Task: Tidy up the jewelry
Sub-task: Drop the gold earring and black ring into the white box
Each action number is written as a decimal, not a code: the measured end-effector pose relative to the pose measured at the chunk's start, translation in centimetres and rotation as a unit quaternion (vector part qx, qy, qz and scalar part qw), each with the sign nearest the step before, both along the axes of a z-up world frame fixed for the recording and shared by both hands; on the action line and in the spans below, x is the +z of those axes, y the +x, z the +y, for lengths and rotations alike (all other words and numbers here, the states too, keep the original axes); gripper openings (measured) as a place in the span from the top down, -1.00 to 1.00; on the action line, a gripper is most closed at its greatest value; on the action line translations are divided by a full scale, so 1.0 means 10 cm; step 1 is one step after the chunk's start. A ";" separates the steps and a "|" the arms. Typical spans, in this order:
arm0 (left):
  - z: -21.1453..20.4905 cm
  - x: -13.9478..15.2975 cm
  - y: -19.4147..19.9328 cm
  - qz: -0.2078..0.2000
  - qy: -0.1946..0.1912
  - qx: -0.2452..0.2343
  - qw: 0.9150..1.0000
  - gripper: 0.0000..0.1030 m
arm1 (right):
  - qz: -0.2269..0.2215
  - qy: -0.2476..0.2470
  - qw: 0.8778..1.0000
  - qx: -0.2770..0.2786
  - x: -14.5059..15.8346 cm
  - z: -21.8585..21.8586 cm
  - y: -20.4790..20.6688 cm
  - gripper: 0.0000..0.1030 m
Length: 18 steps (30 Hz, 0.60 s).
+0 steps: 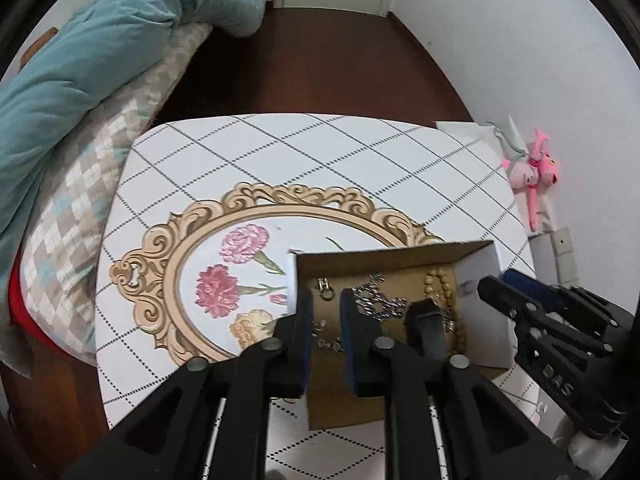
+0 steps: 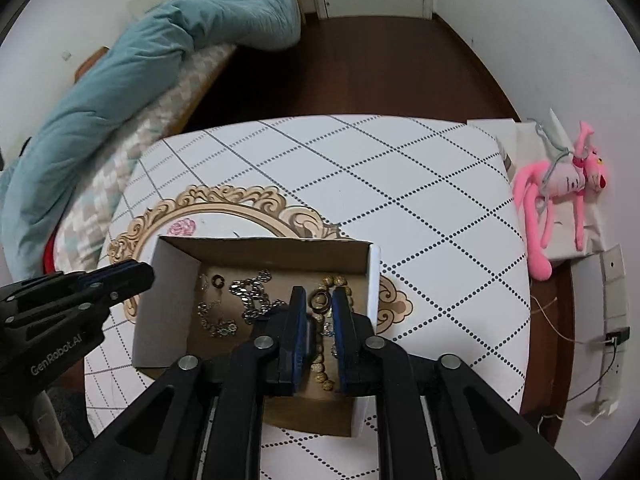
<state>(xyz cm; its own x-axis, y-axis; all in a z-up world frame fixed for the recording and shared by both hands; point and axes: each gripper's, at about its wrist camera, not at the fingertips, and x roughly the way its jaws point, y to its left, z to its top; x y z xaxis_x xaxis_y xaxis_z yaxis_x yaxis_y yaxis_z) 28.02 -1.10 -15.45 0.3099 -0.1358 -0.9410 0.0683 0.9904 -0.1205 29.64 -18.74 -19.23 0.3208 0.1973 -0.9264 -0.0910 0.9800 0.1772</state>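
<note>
In the left wrist view, the left gripper (image 1: 323, 322) is hanging over the near-left part of the cardboard box (image 1: 476, 254), its blue-padded fingers (image 1: 306, 312) standing a narrow way apart with nothing between them; the jewelry is lying on the box floor beneath. Judging from this, the pads could be catching the left wall of the box on the way down and dragging it across the table (image 1: 280, 152). Inside the box a small gold clasp piece (image 1: 325, 286) is lying left, a silver chain (image 1: 378, 300) in the middle, and a wooden bead bracelet (image 1: 440, 284) right, with the right gripper (image 1: 500, 280) hovering just beyond the right wall. In the right wrist view, the right gripper (image 2: 318, 310) is pointing down over the right side of the cardboard box (image 2: 264, 246), fingers likewise narrowly parted and gripping nothing, with the bead bracelet (image 2: 332, 282) and a ring (image 2: 320, 300) showing in the gap below. The silver chain (image 2: 250, 294) is lying touching the beads, so a pinch here is likely risking lifting a tangle rather than one piece. The left gripper (image 2: 138, 270) is sitting at the left wall.
</note>
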 end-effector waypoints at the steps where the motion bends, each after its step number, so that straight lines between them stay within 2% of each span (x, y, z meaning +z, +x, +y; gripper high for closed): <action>1: 0.02 0.01 0.00 -0.003 0.004 0.006 1.000 0.24 | -0.001 0.001 1.000 -0.001 0.00 -0.02 0.00 0.16; 2: 0.04 0.03 -0.01 -0.007 0.011 0.014 1.000 0.01 | -0.003 0.000 1.000 -0.002 0.01 -0.03 0.00 -0.01; 3: 0.07 0.04 -0.02 -0.014 0.015 0.021 1.000 -0.34 | -0.004 -0.001 1.000 -0.003 0.01 -0.04 -0.01 -0.04; 6: 0.12 0.06 -0.06 -0.025 0.023 0.035 0.999 -0.41 | -0.005 -0.010 1.000 -0.009 0.03 -0.08 -0.04 -0.06; 7: 0.14 0.05 -0.07 -0.024 0.023 0.039 0.999 -0.41 | -0.005 -0.017 1.000 -0.012 0.04 -0.10 -0.07 -0.14; 9: 0.15 0.02 -0.10 -0.023 0.026 0.041 0.999 -0.42 | -0.005 -0.031 0.999 -0.018 0.03 -0.13 -0.12 -0.35; 11: 0.13 0.00 -0.16 -0.028 0.037 0.040 0.998 -0.44 | -0.003 -0.050 0.998 -0.025 0.01 -0.15 -0.18 -0.73; 12: 0.12 -0.02 -0.19 -0.031 0.043 0.038 0.998 -0.58 | -0.002 -0.062 0.998 -0.027 0.00 -0.16 -0.22 -0.79; 13: 0.11 -0.04 -0.23 -0.033 0.048 0.039 0.998 -0.84 | -0.001 -0.068 0.997 -0.029 -0.01 -0.17 -0.25 -0.84; 14: 0.10 -0.05 -0.25 -0.033 0.050 0.038 0.997 -0.95 | 0.001 -0.074 0.997 -0.030 -0.02 -0.17 -0.28 -0.88; 16: 0.09 -0.10 -0.33 -0.032 0.049 0.037 0.998 -1.00 | 0.004 -0.088 0.996 -0.032 -0.05 -0.17 -0.36 -1.00; 18: 0.07 -0.14 -0.37 -0.028 0.053 0.035 0.998 -1.00 | 0.003 -0.095 0.995 -0.036 -0.05 -0.18 -0.43 -1.00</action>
